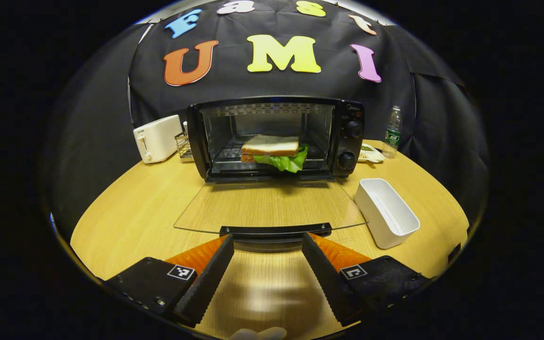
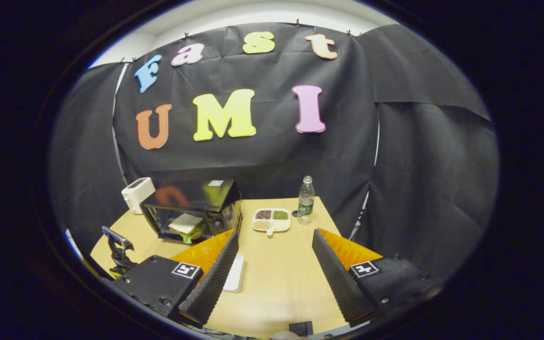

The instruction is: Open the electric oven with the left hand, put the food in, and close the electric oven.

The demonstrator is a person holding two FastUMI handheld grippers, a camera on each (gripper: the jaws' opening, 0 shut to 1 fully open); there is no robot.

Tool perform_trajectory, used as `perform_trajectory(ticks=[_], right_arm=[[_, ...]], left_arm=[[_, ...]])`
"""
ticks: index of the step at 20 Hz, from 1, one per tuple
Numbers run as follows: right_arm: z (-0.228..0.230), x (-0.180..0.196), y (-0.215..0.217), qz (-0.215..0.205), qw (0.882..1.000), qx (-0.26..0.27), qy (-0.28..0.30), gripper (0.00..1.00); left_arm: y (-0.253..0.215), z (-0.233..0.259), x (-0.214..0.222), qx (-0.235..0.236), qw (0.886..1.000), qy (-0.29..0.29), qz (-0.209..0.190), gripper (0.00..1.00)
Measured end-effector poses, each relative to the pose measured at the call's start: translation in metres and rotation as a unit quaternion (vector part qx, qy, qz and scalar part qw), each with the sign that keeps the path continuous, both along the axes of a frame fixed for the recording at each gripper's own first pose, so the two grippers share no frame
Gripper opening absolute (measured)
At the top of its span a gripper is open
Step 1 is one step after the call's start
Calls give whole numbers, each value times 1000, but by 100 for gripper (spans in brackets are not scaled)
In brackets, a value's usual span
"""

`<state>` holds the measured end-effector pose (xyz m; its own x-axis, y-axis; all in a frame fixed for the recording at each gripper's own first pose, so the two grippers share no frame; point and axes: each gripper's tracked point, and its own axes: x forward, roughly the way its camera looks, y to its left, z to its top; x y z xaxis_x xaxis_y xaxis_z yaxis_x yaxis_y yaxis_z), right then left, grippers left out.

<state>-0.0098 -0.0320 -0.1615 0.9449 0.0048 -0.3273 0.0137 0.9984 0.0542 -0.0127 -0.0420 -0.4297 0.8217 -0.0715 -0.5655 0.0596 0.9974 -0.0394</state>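
the round wooden table carries everything. at its back edge, left of middle, stands the electric oven, its glass door dropped flat toward the near edge, the dark handle bar at the door's free end. inside, on the wire rack, sits the sandwich, lettuce hanging off its front; the food is already in, so closing looks like what remains. a white toaster stands beside the oven toward the table's left edge. a white tray lies by the door's right side, a divided dish and a water bottle near the back edge.

the left gripper is spread wide with nothing between its fingers, hovering just short of the handle. the right gripper is likewise wide open and empty, held back over the table.

the door is rigid glass on a bottom hinge, likely light but breakable and slick; the handle bar is the sensible place to take or push up from beneath, not the pane. a gentle lift should swing it shut.
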Motion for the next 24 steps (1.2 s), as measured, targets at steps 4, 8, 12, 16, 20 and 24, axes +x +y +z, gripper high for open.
perform_trajectory(ticks=[4, 8, 12, 16, 20, 24], right_arm=[[2, 1, -1, -1, 1000, -6, 6, 96], [-1, 8, 4, 4, 1000, -1, 12, 96], [1, 15, 8, 11, 1000, -1, 9, 97], [6, 20, 15, 20, 1000, -3, 5, 97], [13, 23, 19, 25, 1000, -4, -2, 100], [19, 25, 20, 29, 1000, -2, -10, 96]], left_arm=[[-7, -15, 3, 2, 1000, 11, -8, 96], [-9, -17, 4, -1, 1000, 14, -11, 95], [-9, -11, 8, -3, 1000, 11, -10, 96], [-9, -5, 8, -8, 1000, 12, -7, 96], [-8, 5, 10, -3, 1000, 7, -11, 95], [-6, 27, 16, -9, 1000, -2, -6, 100]])
